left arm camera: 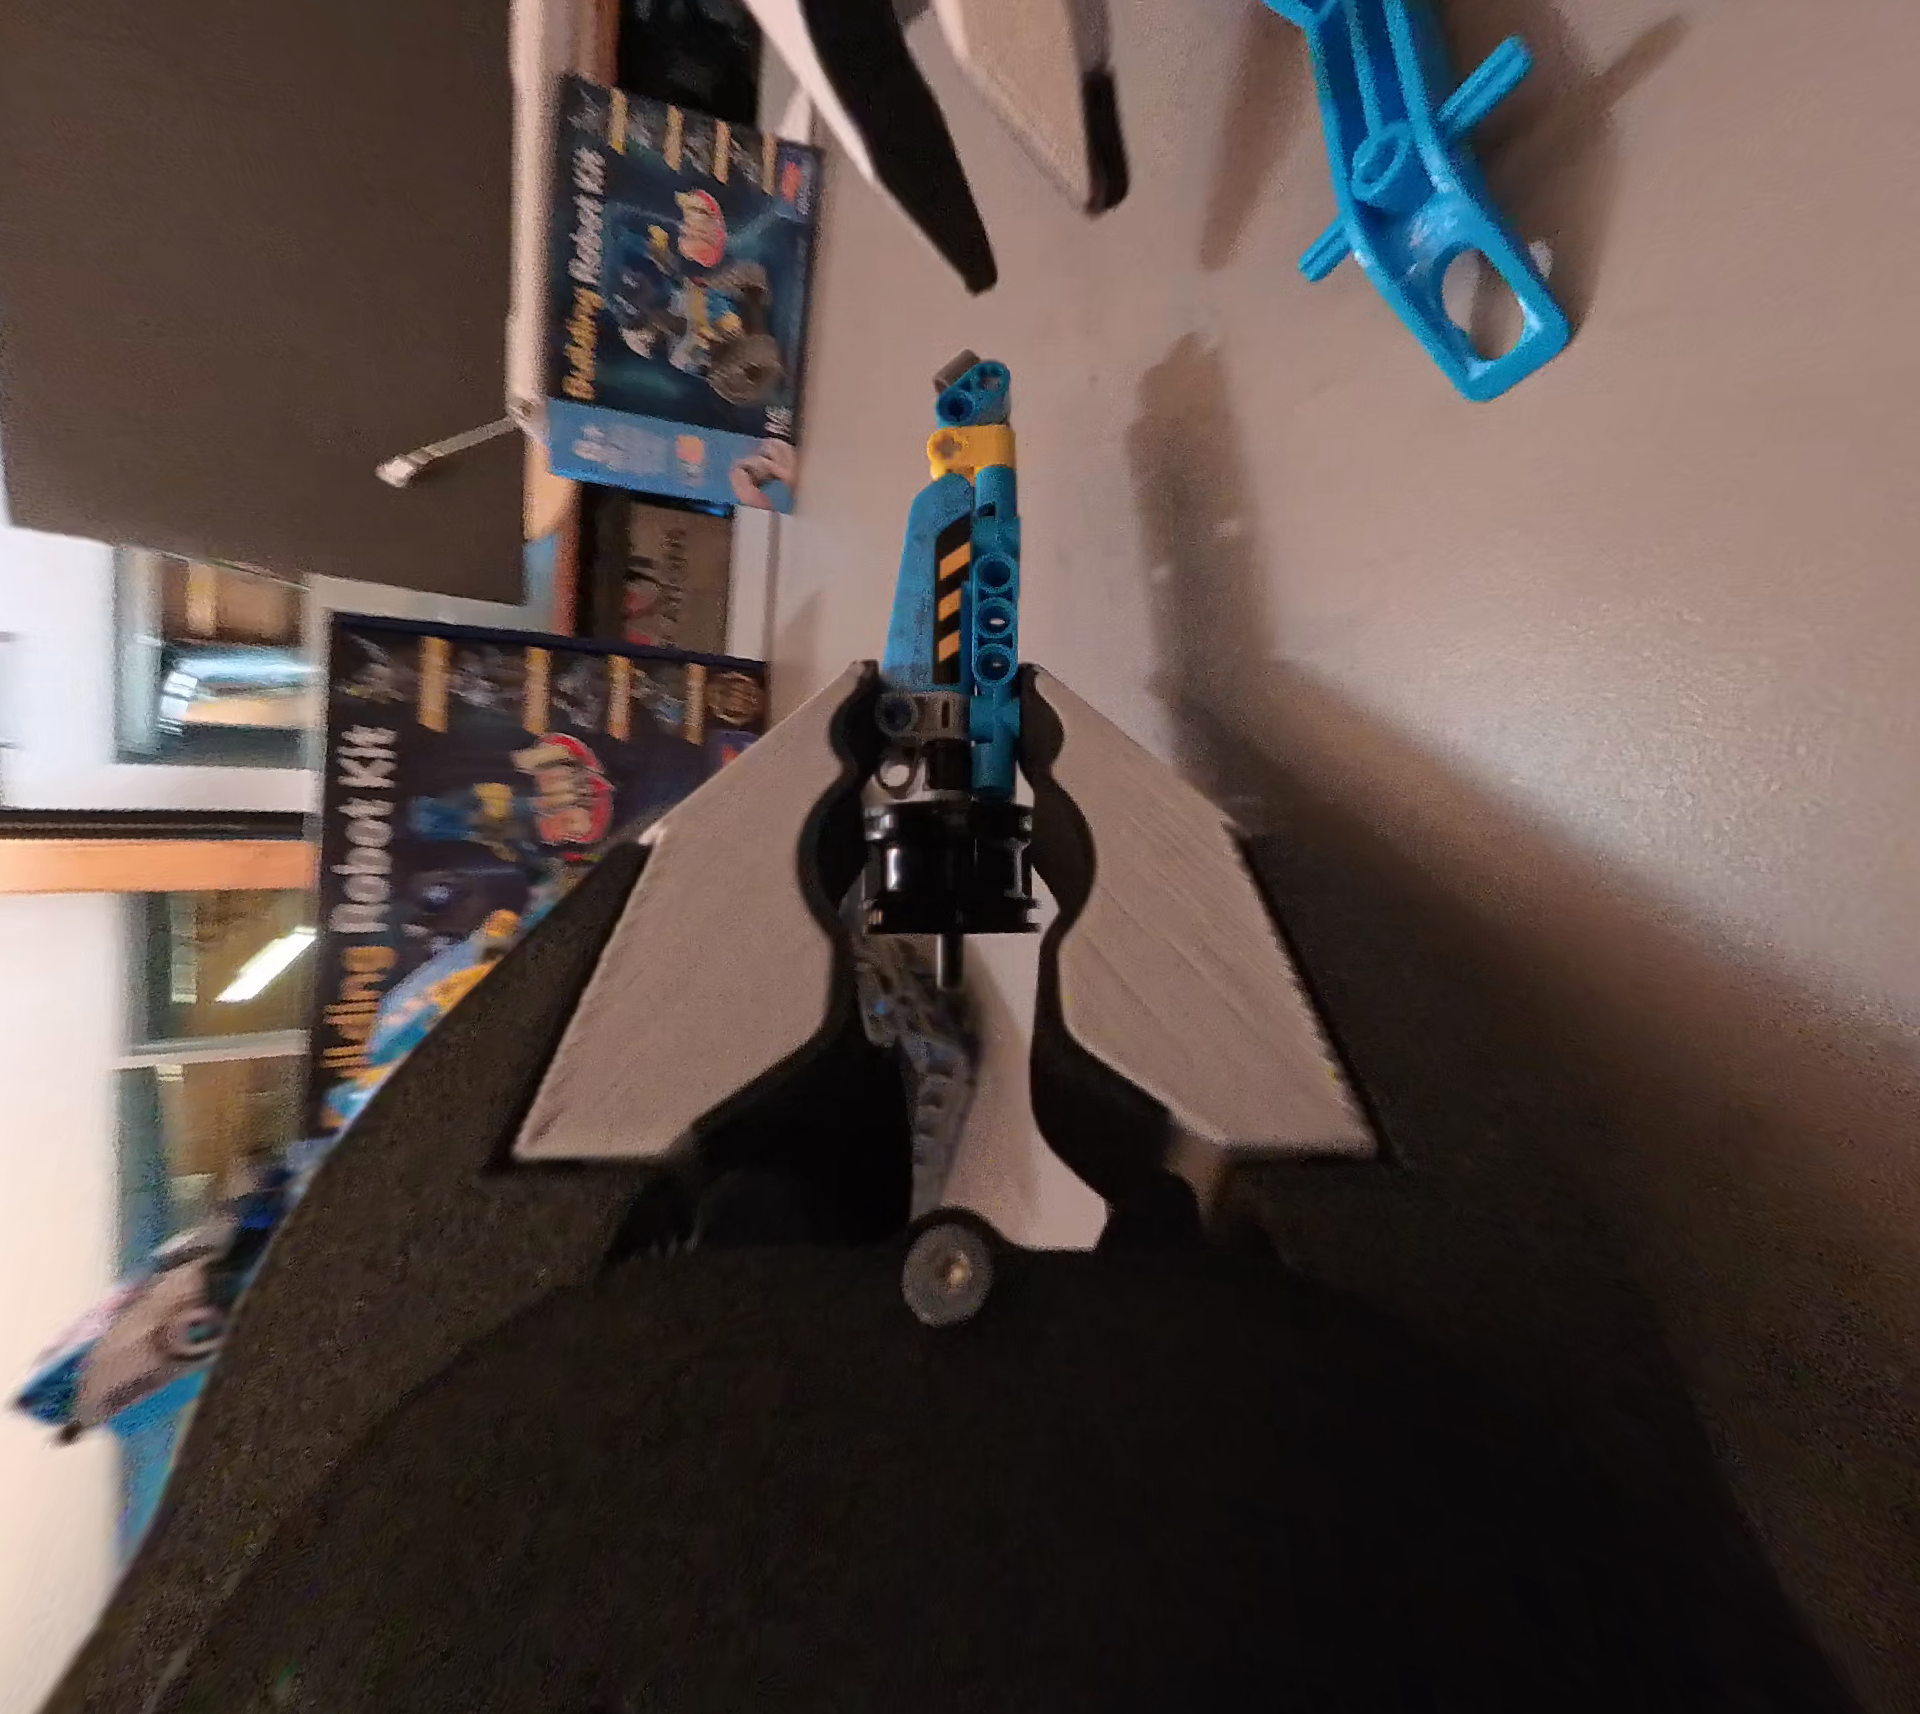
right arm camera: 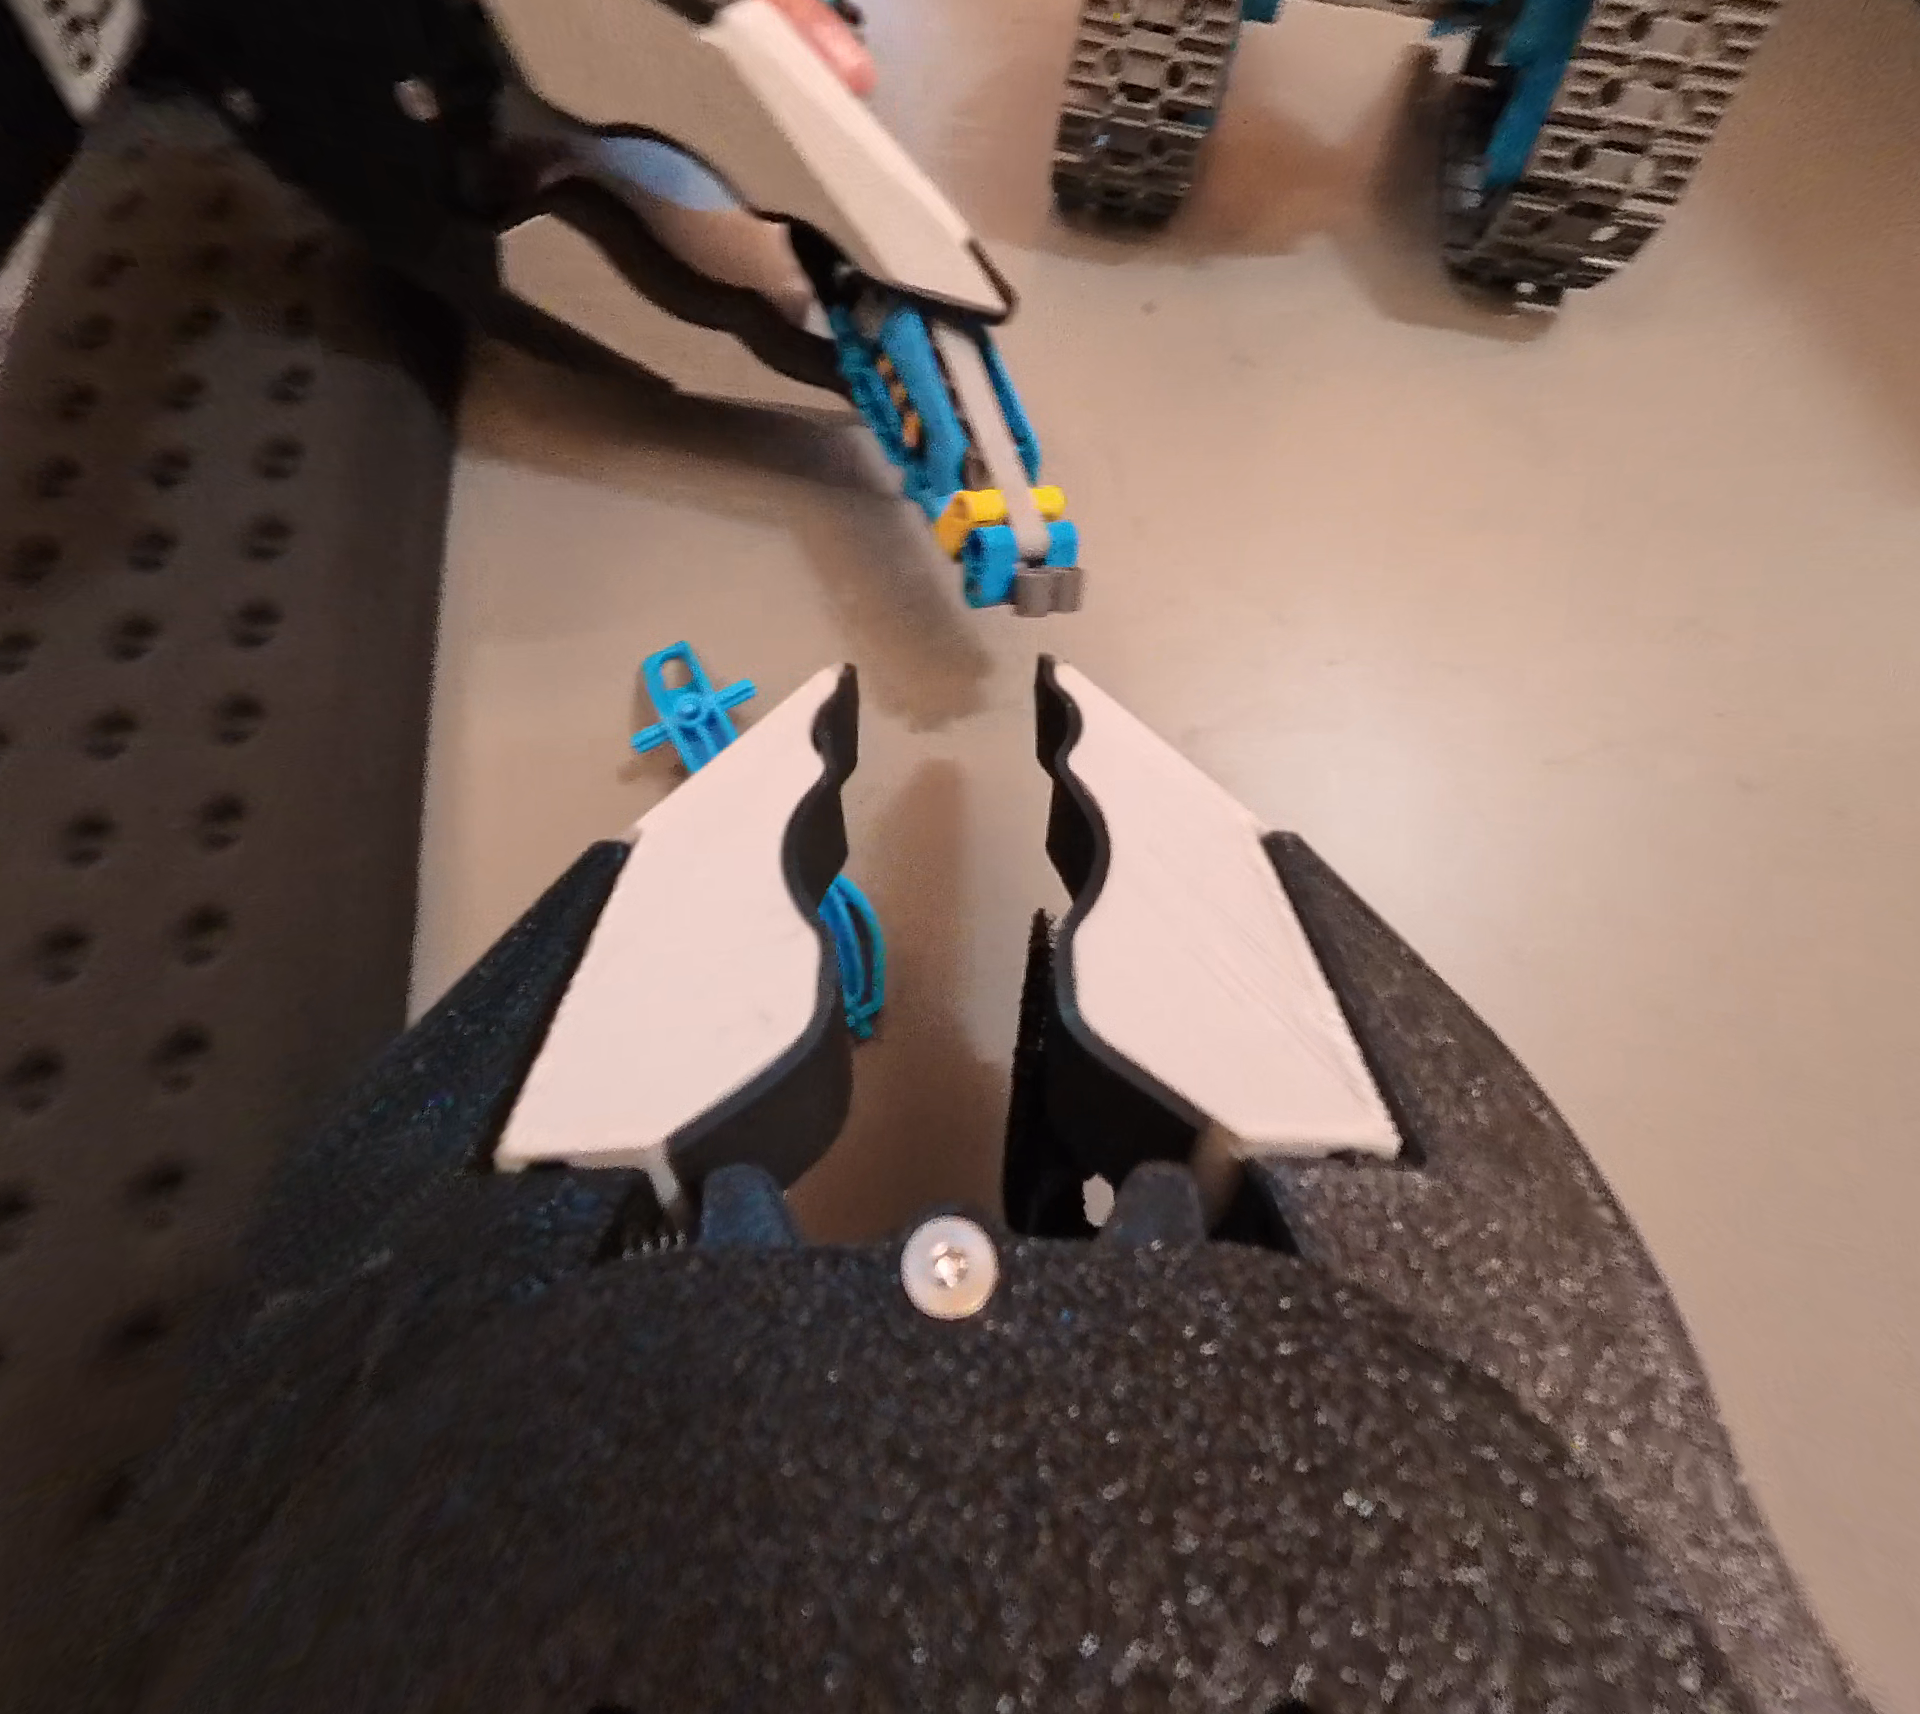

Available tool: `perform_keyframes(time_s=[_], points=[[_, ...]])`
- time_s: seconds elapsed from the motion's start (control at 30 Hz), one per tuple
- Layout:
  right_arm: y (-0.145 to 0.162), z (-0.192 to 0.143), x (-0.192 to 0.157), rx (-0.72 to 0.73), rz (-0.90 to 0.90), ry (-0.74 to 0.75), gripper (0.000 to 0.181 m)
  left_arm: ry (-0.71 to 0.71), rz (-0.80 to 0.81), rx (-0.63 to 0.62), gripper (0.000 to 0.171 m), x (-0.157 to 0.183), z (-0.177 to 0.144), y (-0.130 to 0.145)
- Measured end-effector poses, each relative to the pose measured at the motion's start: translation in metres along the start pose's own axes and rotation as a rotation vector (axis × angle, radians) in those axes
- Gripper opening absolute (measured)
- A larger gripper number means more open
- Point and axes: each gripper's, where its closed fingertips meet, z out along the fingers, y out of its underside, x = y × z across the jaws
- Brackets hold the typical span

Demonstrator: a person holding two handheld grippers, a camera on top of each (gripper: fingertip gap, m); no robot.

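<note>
My left gripper (left arm camera: 948, 677) is shut on a blue, yellow and black toy arm assembly (left arm camera: 966, 563) that sticks out past its fingertips above the beige table. The same gripper and arm assembly (right arm camera: 966, 459) show in the right wrist view, held tilted just above the table. My right gripper (right arm camera: 948, 677) is open and empty, hovering over the table just short of the assembly's tip. A loose curved blue plastic part (right arm camera: 691, 708) lies on the table, partly under its left finger; it also shows in the left wrist view (left arm camera: 1392, 106).
A tracked toy vehicle (right arm camera: 1455, 23) with grey treads and a blue body stands at the far right. A dark perforated board (right arm camera: 208, 625) lies along the left. Two printed kit boxes (left arm camera: 675, 293) stand at the table's edge. The right gripper's fingers (left arm camera: 914, 54) show at top. Tip to tip, the grippers are about 7 cm apart.
</note>
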Motion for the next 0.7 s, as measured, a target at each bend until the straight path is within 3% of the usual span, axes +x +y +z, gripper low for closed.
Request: perform_keyframes(time_s=[0.1, 0.3, 0.63, 0.7], points=[[-0.006, -0.001, 0.007, 0.039, 0.008, 0.034, 0.039, -0.113, 0.087, 0.031, 0.024, -0.014, -0.005, -0.011], [-0.025, -0.014, 0.002, 0.141, -0.018, 0.021, 0.031, -0.264, 0.221, 0.082, 0.025, -0.027, -0.016, -0.028], [-0.036, -0.028, -0.006, 0.25, 0.072, -0.122, 0.031, -0.311, 0.214, 0.145, 0.024, -0.035, -0.024, -0.037], [-0.035, -0.031, -0.014, 0.254, 0.104, -0.206, 0.021, -0.308, 0.198, 0.165, 0.025, -0.036, -0.026, -0.038]])
